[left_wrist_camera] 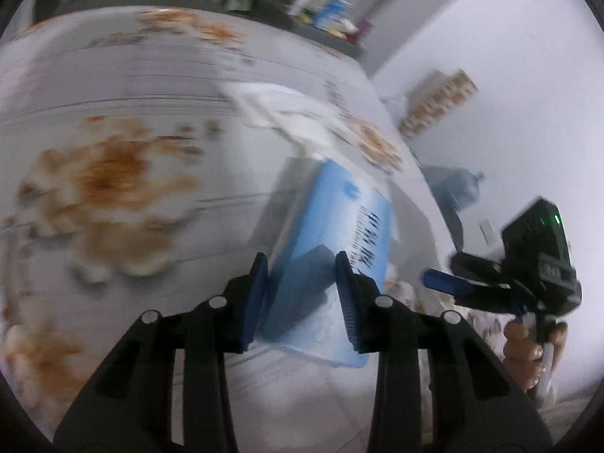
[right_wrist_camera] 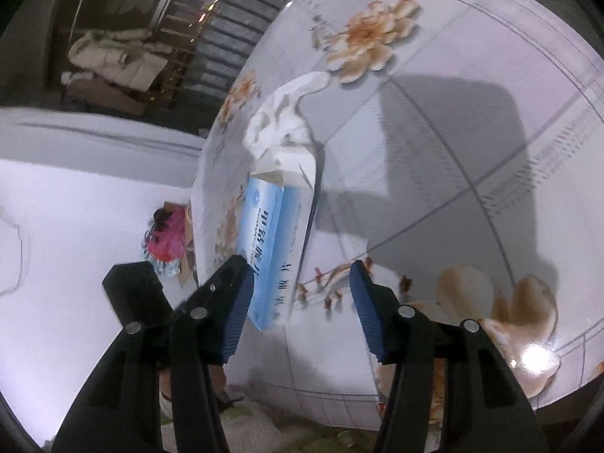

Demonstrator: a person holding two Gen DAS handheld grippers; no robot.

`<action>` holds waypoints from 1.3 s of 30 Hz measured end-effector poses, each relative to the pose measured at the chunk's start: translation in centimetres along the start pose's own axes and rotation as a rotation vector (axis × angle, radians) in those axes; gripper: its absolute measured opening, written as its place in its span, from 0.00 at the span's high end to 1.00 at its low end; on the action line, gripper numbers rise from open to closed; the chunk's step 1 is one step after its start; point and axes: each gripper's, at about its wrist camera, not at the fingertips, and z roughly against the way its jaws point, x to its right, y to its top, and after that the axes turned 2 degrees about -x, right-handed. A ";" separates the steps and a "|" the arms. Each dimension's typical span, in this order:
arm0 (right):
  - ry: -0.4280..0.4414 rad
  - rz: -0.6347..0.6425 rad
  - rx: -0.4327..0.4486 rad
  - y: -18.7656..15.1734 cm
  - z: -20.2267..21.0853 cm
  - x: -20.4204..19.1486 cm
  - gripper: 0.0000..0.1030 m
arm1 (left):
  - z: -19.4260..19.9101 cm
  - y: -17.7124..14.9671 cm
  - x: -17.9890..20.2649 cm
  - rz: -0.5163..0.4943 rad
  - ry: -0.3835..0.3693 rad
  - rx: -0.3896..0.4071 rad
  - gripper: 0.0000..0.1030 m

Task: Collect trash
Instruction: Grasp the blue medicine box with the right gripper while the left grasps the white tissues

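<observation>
While the blue carton (left_wrist_camera: 332,249) lies at the table (left_wrist_camera: 113,87) edge between the spread left tongs (left_wrist_camera: 302,275), unpinched, right tongs (right_wrist_camera: 298,294) gape beside it. Next: clamp, lift.

Left tool (left_wrist_camera: 302,264) and right tool (right_wrist_camera: 300,279) both part-open.
</observation>
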 end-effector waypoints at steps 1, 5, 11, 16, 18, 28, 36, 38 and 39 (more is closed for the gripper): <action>-0.006 -0.015 0.004 0.1 -0.2 0.1 0.49 | -0.7 0.0 0.5 -0.020 -0.009 -0.005 0.68; -0.035 -0.040 0.023 1.4 -0.7 0.4 0.49 | -3.8 0.7 3.0 -0.096 -0.080 -0.051 0.67; -0.107 -0.044 0.111 3.4 1.0 0.6 0.49 | -4.2 3.4 4.1 -0.140 -0.149 -0.050 0.68; -0.114 -0.053 0.124 4.4 1.4 1.4 0.49 | -1.8 8.0 1.8 -0.126 -0.050 0.066 0.66; -0.109 -0.058 0.109 4.5 0.8 1.5 0.49 | -2.3 9.7 1.1 -0.147 -0.003 0.082 0.59; -0.106 -0.042 0.072 3.9 0.0 1.2 0.49 | -8.7 10.9 1.5 -0.368 0.291 -0.029 0.85; -0.115 -0.014 0.061 4.0 0.0 1.0 0.49 | -6.1 6.0 2.0 -0.251 0.174 -0.088 0.95; -0.113 -0.007 0.051 3.9 -0.2 0.8 0.49 | -5.5 4.0 2.5 -0.228 0.126 -0.106 0.95; -0.119 0.003 0.048 3.9 -0.2 0.7 0.49 | -5.2 2.9 2.7 -0.191 0.064 -0.132 0.95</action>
